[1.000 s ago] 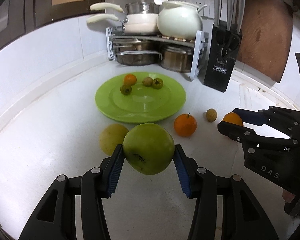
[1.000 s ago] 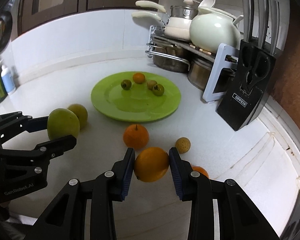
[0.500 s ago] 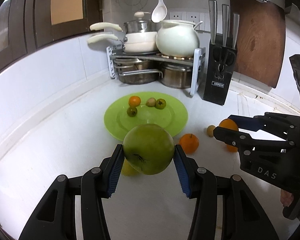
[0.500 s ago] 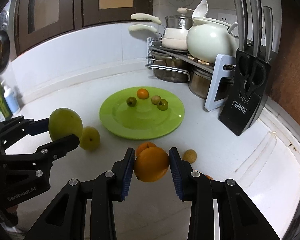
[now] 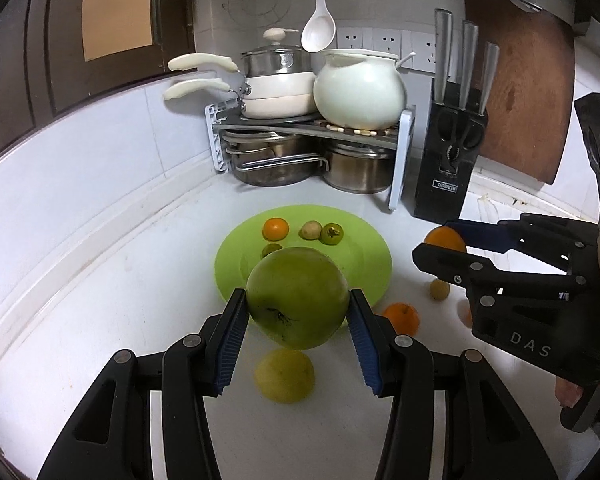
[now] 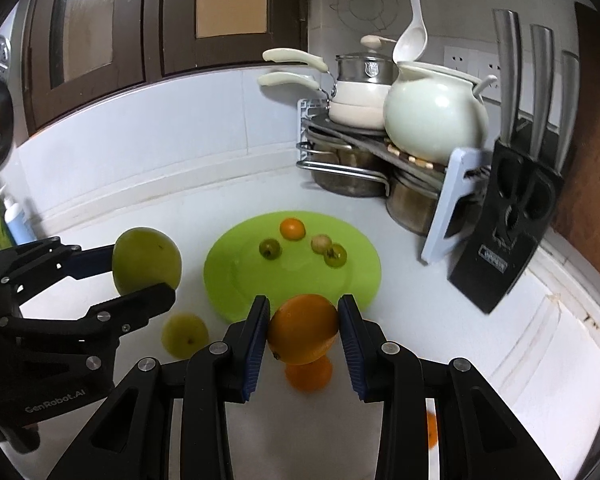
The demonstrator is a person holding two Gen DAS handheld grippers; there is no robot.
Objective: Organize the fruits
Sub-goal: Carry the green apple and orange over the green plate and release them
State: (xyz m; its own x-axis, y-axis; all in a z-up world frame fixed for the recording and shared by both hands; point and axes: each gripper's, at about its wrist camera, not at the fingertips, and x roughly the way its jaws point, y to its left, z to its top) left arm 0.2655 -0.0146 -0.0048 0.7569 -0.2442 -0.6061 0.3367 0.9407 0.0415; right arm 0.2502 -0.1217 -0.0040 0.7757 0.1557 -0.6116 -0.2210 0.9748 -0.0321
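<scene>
I'm holding a green apple [image 5: 298,298] in my left gripper [image 5: 298,320], an orange [image 6: 303,329] in my right gripper [image 6: 304,330]; four small fruits are sitting on the green plate [image 5: 374,256], several waiting on the bench [image 5: 100,300].

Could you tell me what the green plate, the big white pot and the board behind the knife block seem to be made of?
Green plate: probably plastic or melamine, with a uniform bright colour and soft sheen. White pot: likely glazed ceramic, smooth with glossy highlights. Board: looks like wood, reddish-brown, matte, with a grain-like mottling.
</scene>
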